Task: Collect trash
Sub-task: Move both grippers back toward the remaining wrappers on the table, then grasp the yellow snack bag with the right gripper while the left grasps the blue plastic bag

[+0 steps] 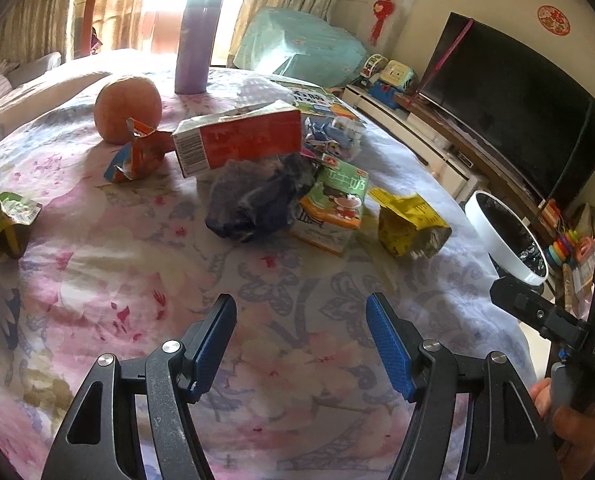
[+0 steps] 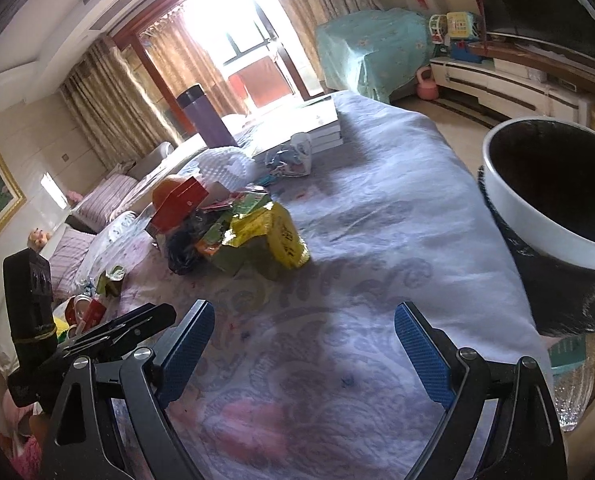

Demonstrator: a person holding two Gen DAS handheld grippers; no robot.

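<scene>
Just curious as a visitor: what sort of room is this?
Most likely a home living room: a big television on a low cabinet, curtained window, sofa, and a cloth-covered table strewn with wrappers.

A floral cloth in pink, lilac and white is seen under everything. An orange fruit, a lilac flask, a red-and-white carton, a crumpled black bag, a yellow packet and a white bin with black lining are shown. Blue pads are borne by black grippers.
</scene>
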